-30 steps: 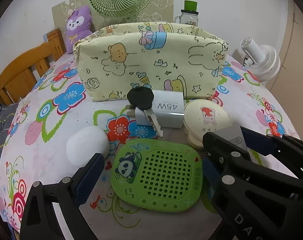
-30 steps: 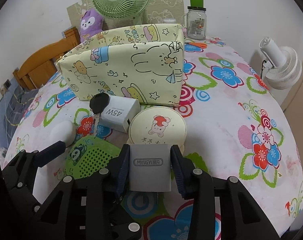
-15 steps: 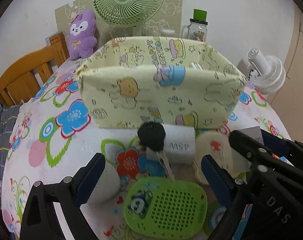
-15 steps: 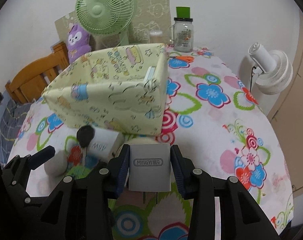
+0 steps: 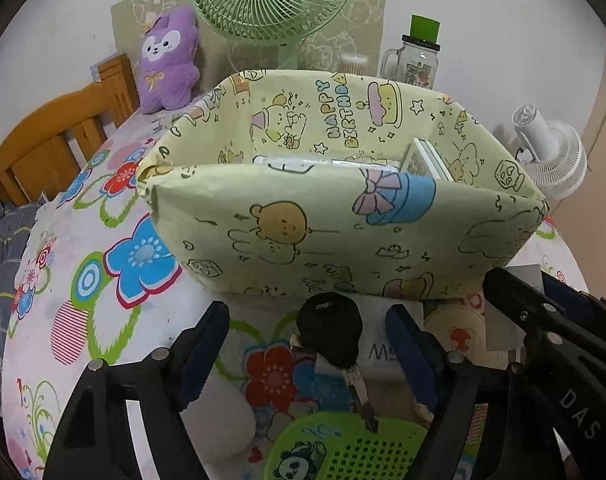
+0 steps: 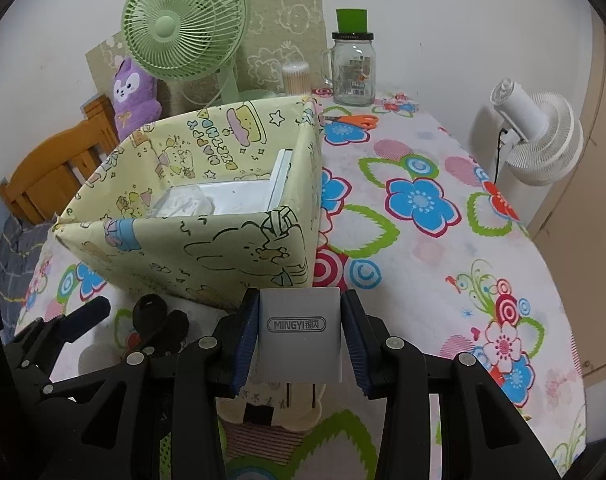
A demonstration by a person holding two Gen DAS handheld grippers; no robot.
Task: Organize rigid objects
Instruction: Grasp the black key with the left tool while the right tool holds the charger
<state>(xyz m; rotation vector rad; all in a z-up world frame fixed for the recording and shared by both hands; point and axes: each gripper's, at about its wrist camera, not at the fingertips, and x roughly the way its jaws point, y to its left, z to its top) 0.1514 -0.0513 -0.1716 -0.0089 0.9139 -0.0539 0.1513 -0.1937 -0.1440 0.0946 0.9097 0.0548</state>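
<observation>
Jaws on your right gripper (image 6: 300, 340) clamped the grey charger (image 6: 300, 334) near the yellow box (image 6: 207, 256), ready to drop in; your left gripper (image 5: 307, 354) jaws, just narrowing, straddled the black key (image 5: 330, 330).

Green fan (image 6: 181, 23), purple plush (image 6: 133, 94), glass jar (image 6: 352, 67) stand behind.

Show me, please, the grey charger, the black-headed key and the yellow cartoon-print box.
grey charger (image 6: 301, 330): right wrist view, its labelled front face.
black-headed key (image 5: 330, 330): left wrist view, its black head.
yellow cartoon-print box (image 5: 303, 236): left wrist view, its near wall.
</observation>
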